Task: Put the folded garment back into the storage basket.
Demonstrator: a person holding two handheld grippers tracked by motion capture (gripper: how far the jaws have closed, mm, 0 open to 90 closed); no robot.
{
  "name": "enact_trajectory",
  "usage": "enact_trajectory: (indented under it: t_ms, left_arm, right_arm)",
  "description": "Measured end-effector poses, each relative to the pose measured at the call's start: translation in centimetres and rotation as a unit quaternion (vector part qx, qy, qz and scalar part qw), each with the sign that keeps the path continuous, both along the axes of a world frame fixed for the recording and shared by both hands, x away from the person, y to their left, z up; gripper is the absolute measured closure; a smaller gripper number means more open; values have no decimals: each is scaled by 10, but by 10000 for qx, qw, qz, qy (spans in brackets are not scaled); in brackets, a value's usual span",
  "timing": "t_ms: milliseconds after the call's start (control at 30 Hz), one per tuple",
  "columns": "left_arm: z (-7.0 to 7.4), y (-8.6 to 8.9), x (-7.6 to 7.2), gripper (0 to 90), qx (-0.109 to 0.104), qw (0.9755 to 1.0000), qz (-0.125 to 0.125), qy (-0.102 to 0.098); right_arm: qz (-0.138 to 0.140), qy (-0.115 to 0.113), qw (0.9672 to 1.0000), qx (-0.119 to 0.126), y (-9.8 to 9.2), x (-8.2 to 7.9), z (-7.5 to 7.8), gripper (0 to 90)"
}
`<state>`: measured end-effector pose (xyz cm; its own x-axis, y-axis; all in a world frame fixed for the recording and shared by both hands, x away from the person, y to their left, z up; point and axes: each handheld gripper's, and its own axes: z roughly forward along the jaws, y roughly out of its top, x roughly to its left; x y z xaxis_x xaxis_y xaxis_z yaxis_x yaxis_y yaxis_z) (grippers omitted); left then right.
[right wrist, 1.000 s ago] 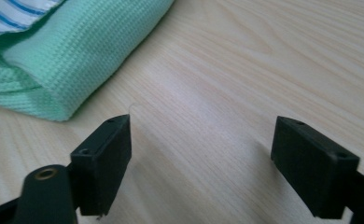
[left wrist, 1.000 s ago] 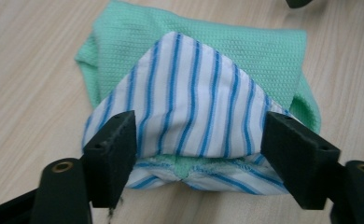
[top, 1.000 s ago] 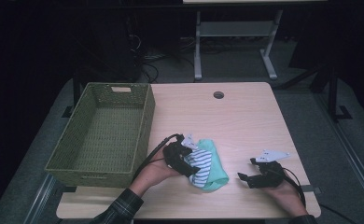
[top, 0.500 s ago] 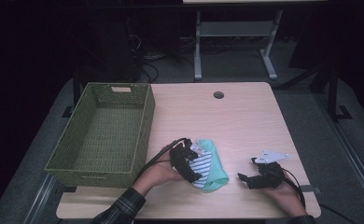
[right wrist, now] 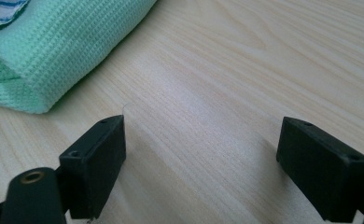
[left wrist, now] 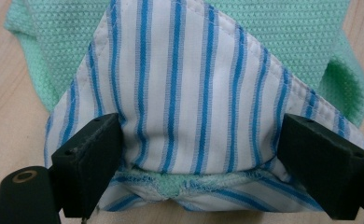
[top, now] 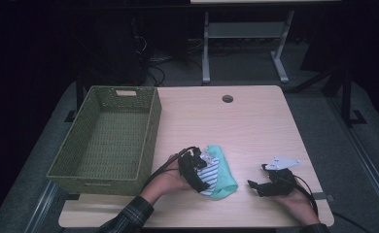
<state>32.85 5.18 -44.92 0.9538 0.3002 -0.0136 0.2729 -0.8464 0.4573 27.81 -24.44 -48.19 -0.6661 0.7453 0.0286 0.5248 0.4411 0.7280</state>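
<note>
A folded bundle of cloth (top: pixel 219 174), mint green outside with a blue-and-white striped piece (left wrist: pixel 189 84) on top, lies on the wooden table (top: pixel 255 126) near its front edge. My left gripper (top: pixel 203 174) sits at the bundle's left side. In the left gripper view its jaws have just been opening and my left gripper (left wrist: pixel 201 154) stands wide, with the striped piece between the fingers and not squeezed. To the right of the bundle my right gripper (top: pixel 257 177) is open over bare wood. The right gripper view has my right gripper (right wrist: pixel 201 154) with nothing between its fingers and the green cloth (right wrist: pixel 54 51) at upper left.
A green woven basket (top: pixel 151 131) with nothing in it stands at the table's left side, close to the left hand. A round cable hole (top: pixel 227 99) is near the far edge. Beyond the table stands a metal frame in the dark.
The left hand has sunk a little with the cloth bundle, which now lies flatter on the table, and its jaws have spread. The right hand has kept still.
</note>
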Motion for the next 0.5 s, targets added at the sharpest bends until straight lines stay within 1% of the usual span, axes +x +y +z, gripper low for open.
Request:
enact_trajectory:
  t_ms: [100,300,500]
  left_arm:
    - [0,0,1,128,20,10000,14,45]
    - [-1,0,0,151,17,9999,138,85]
    - [2,-1,-1,218,104,9997,197,103]
  right_arm:
    - [3,-1,10000,1,0,0,0,152]
    - [-7,-7,10000,5,0,0,0,152]
    - [-14,15,10000,4,0,0,0,141]
